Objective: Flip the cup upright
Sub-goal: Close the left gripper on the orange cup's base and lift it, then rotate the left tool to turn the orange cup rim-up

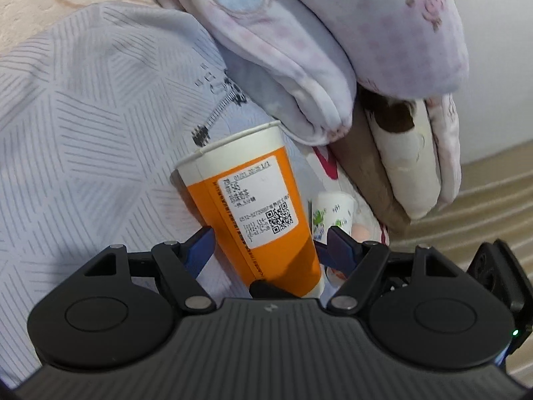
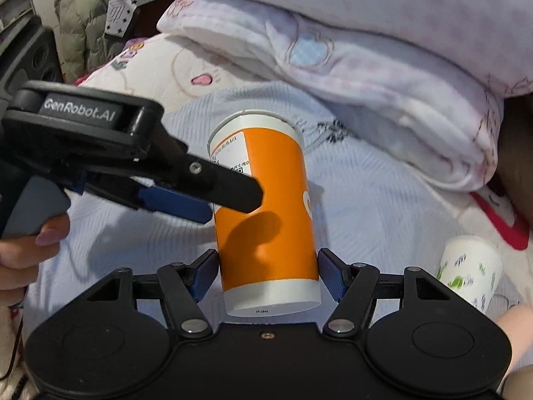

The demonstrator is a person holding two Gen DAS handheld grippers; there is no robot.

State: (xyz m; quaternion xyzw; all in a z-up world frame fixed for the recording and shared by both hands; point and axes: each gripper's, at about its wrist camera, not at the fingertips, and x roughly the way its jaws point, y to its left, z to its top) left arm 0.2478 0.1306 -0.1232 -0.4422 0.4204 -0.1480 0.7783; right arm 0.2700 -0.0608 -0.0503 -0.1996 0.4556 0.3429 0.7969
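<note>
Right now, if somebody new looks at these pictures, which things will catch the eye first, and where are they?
First the orange paper cup with a white label, in the middle, above a striped grey bedsheet. Both tongs flank it: the right tongs near its base, the left tongs coming from the left in the right wrist view. A small white cup with green print lies lower right, and folded pink bedding is piled behind.

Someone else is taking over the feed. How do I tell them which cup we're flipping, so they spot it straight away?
Find the pale blue striped bedsheet below the heaped pink-and-white quilt. The tall orange cup sits on it between the fingers of both grippers. Its orange body, white bands and printed QR label separate it from the smaller white cup with green and blue prints.
</note>
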